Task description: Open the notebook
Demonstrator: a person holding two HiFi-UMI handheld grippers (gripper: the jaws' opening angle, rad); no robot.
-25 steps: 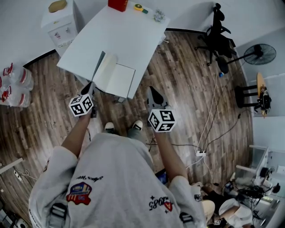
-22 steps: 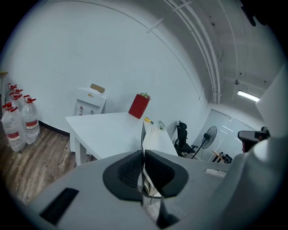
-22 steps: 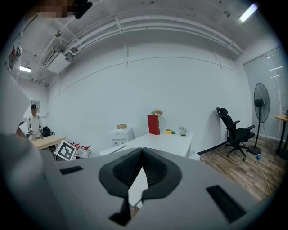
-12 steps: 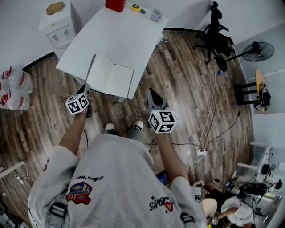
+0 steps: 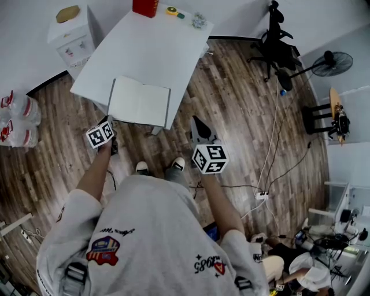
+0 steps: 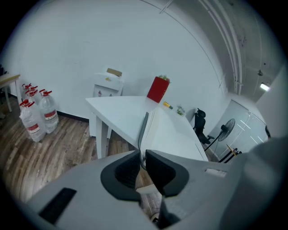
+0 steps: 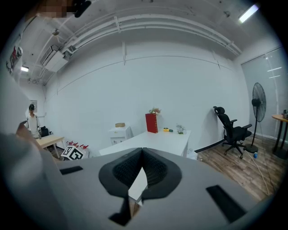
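The notebook [image 5: 139, 103] lies open and flat at the near edge of the white table [image 5: 156, 46], showing blank pages. In the left gripper view the notebook [image 6: 168, 130] is seen edge-on just beyond the jaws, its dark cover at the left. My left gripper [image 5: 108, 120] hangs off the table's near-left corner, below the notebook and apart from it. Its jaws [image 6: 143, 155] are all but closed, with nothing between them. My right gripper [image 5: 196, 121] hovers over the floor to the right of the table, shut and empty [image 7: 141, 152].
At the table's far end stand a red box [image 5: 145, 7], a yellow tape roll [image 5: 171, 10] and a small plant [image 5: 199, 20]. A white cabinet [image 5: 72, 34] and water bottles [image 5: 17, 115] are to the left. An office chair [image 5: 277, 40], a fan [image 5: 335, 60] and floor cables are to the right.
The raised left leaf of the notebook has dropped flat, so the book now lies fully open. My left gripper has drawn back from it, down and leftward. The right gripper has stayed put.
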